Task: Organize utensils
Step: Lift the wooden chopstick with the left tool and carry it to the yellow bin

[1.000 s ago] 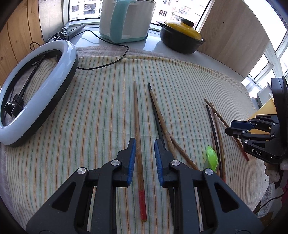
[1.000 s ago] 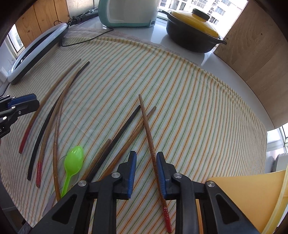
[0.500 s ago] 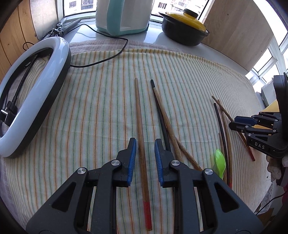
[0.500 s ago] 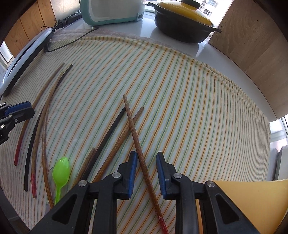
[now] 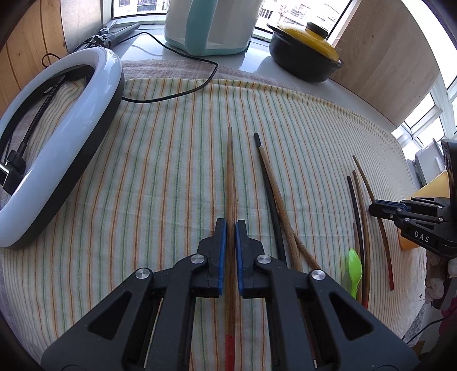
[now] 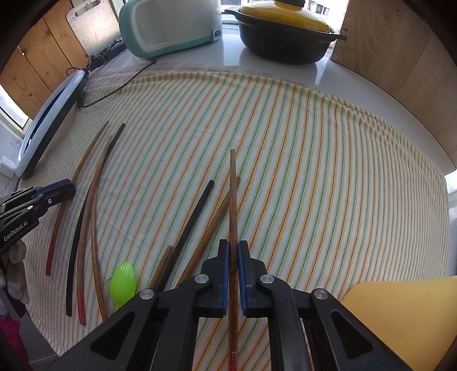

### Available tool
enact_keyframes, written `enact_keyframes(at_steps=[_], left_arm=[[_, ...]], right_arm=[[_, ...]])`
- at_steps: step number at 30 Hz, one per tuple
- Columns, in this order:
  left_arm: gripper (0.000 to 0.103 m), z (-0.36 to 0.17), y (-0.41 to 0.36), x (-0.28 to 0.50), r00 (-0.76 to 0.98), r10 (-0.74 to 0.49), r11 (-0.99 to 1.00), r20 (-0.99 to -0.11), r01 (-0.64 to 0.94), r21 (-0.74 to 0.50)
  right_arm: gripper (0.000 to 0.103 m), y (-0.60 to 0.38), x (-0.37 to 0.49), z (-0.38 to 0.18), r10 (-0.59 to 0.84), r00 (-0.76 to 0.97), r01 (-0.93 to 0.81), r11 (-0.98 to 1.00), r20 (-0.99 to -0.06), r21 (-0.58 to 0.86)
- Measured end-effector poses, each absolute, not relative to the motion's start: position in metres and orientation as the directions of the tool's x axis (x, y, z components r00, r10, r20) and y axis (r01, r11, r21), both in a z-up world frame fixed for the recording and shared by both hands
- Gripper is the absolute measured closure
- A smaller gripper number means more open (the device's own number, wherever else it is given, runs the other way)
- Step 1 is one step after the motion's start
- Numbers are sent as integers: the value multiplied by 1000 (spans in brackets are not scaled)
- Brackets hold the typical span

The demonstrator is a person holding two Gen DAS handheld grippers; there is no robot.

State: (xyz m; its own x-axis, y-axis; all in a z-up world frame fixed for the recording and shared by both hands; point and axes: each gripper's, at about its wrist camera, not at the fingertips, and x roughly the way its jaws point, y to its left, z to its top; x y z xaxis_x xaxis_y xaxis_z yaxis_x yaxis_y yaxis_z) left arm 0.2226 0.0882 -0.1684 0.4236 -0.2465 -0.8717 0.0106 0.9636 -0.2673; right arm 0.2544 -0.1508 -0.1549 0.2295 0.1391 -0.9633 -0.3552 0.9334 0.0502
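On a table covered by a striped cloth (image 5: 160, 177), each hand-held gripper is clamped on a brown chopstick with a red end. The left gripper (image 5: 231, 225) has its blue pads pressed against both sides of one chopstick (image 5: 230, 171), which lies on the cloth near the middle and points toward the far edge. Just to its right lie a black chopstick (image 5: 267, 182) and another brown one (image 5: 275, 194), crossing each other. The right gripper (image 6: 233, 245) is likewise closed on its own chopstick (image 6: 233, 199), whose tip reaches toward the far edge; beside it lie a black chopstick (image 6: 197, 208) and more brown ones, close to the cloth's near edge. A green plastic spoon (image 6: 122, 281) rests near the near edge between the two groups of chopsticks. A ring light (image 5: 57, 137) sits at the cloth's left side with its cable running toward the back. Behind the cloth, along the far edge, stand a teal and white appliance (image 5: 211, 25) and a black pot with a yellow lid (image 5: 305, 57). A yellow container (image 6: 405, 319) shows at the near right corner.
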Motion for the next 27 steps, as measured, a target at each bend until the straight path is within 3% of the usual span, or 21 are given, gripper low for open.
enact_keyframes(at_steps=[18, 27], left_arm=[[99, -108, 91, 168, 576, -307, 937, -758, 41, -348], [99, -66, 61, 146, 649, -348, 924, -677, 117, -364]], right_arm=[[99, -167, 213, -106, 327, 366, -364, 912, -871, 190], [99, -185, 184, -69, 424, 460, -364, 891, -780, 270]])
